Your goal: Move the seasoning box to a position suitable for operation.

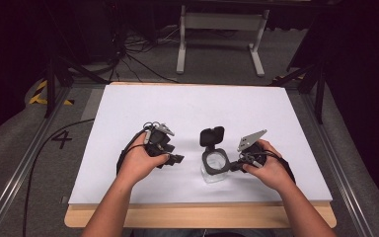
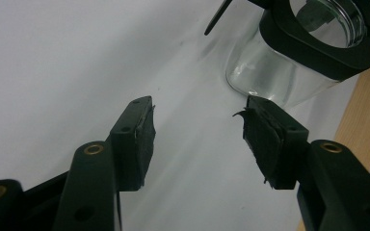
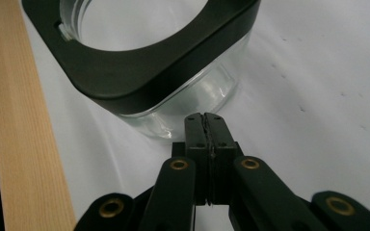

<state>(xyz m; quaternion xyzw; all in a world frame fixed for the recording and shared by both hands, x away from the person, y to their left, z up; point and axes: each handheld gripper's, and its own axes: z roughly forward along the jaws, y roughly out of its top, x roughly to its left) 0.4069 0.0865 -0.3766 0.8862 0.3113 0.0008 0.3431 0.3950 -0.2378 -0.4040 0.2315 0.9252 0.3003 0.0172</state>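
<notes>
Clear glass jar (image 1: 214,170) with a black squarish collar (image 1: 215,159) stands upright near the front edge of the white table sheet (image 1: 187,106), about centre, between the two hands. Its black hinged lid (image 1: 211,136) is flipped open, standing up behind the mouth. Left gripper (image 1: 175,159) sits to the jar's left, apart from it; in the left gripper view (image 2: 198,130) the jaws are spread wide with nothing between them, jar (image 2: 289,72) just ahead. Right gripper (image 1: 235,166) is just beside the jar's right side; in the right gripper view (image 3: 205,120) the jaws are pressed together, empty, tips near the glass base (image 3: 192,98); contact cannot be told. Wooden table edge (image 1: 197,215) shows at front.
</notes>
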